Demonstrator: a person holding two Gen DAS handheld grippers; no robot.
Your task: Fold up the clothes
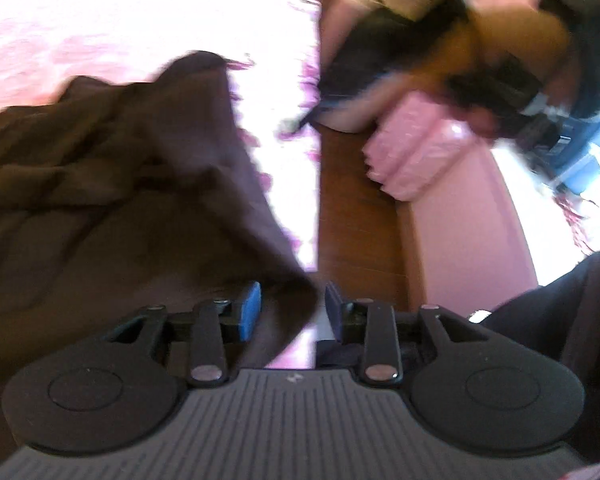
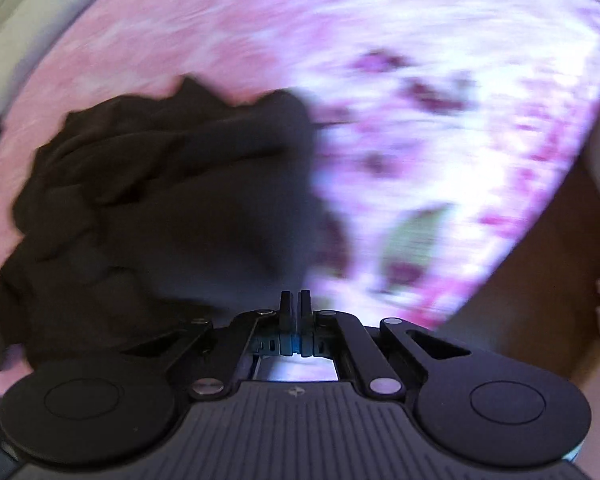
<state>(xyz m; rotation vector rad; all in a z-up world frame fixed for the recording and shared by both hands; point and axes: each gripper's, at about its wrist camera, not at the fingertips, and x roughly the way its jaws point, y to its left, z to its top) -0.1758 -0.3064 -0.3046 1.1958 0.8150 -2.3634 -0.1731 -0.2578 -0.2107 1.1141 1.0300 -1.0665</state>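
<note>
Both wrist cameras look steeply down from close above the pink-and-white floral bedspread (image 2: 440, 128), each past its own fingers, and share the crumpled dark brown cloth garment (image 1: 112, 184) on it.

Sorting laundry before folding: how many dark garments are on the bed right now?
1: a crumpled dark brown garment on the floral bedspread, one corner lying between the left gripper's fingers. More could be out of view.

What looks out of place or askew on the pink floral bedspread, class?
The dark brown garment lies crumpled in a bunched heap on the pink floral bedspread, not flat. One corner hangs between the left gripper's parted jaws. The right gripper is shut, apparently on nothing.
</note>
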